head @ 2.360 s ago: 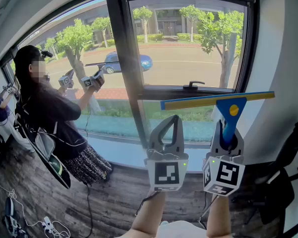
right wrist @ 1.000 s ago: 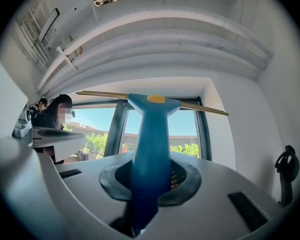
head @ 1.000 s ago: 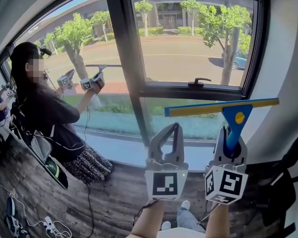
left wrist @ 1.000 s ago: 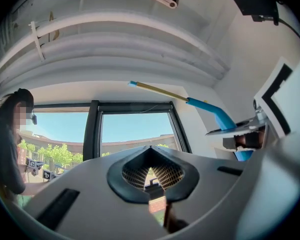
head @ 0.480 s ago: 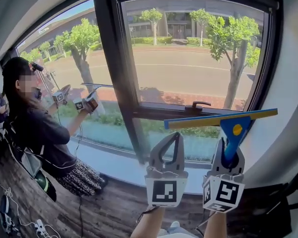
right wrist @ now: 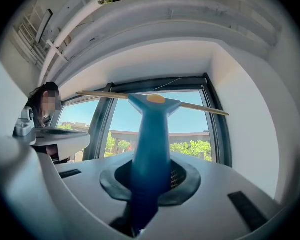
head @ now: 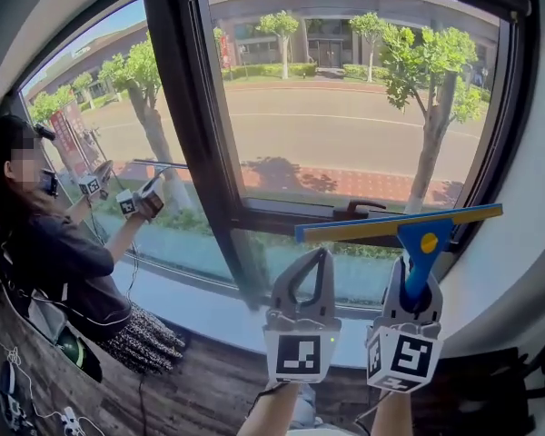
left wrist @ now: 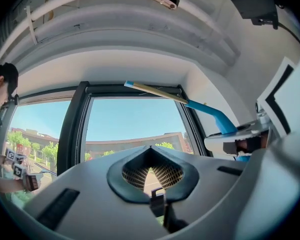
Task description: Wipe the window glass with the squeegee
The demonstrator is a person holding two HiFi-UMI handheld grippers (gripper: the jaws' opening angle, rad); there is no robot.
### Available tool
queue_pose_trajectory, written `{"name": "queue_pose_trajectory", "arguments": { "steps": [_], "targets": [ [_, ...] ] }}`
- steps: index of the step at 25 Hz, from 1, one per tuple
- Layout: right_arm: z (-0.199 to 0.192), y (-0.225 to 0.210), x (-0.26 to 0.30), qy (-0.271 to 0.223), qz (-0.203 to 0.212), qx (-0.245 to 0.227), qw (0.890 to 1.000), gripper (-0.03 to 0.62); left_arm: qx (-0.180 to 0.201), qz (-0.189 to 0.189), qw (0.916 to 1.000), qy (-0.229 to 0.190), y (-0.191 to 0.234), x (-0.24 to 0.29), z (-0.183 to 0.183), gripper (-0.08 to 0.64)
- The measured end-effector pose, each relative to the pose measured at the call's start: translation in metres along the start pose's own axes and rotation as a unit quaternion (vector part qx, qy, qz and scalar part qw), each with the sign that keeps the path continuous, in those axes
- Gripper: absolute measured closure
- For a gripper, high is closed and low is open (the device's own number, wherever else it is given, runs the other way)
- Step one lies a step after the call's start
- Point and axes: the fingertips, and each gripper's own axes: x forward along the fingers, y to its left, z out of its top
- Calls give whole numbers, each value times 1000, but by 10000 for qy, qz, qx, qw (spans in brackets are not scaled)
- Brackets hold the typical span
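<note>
1. Head view: left gripper [head: 318,260] sits lower centre, jaws closed tip to tip, nothing in them. Right gripper [head: 415,278] is just beside it, clamped on the blue handle of the squeegee [head: 423,242]. The blade spans right of centre, tilted up to the right, in front of the lower window glass [head: 345,125]; contact with the glass can't be told. A person [head: 45,243] stands at the left edge.
2. Left gripper view: jaws together, empty. Squeegee at upper right.
3. Right gripper view: jaws closed on the handle at frame centre, blade crossing above.
</note>
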Motion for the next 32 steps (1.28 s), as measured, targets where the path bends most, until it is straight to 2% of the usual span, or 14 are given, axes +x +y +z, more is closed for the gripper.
{"name": "queue_pose_trajectory", "arguments": {
  "steps": [5, 15, 26, 32],
  "targets": [
    [-12, -6, 53, -8, -153, 5, 9999, 520, 21, -151, 9999, -51, 16, 52, -19, 568],
    [-10, -8, 171, -85, -512, 107, 9986, 520, -123, -498, 9984, -241, 68, 165, -40, 568],
    [-25, -47, 204, 66, -739, 78, 9972, 520, -635, -742, 9950, -195, 54, 219, -63, 568],
    [-11, -84, 224, -4, -688, 96, 9976, 520, -495, -570, 9967, -293, 44, 238, -53, 569]
  ]
}}
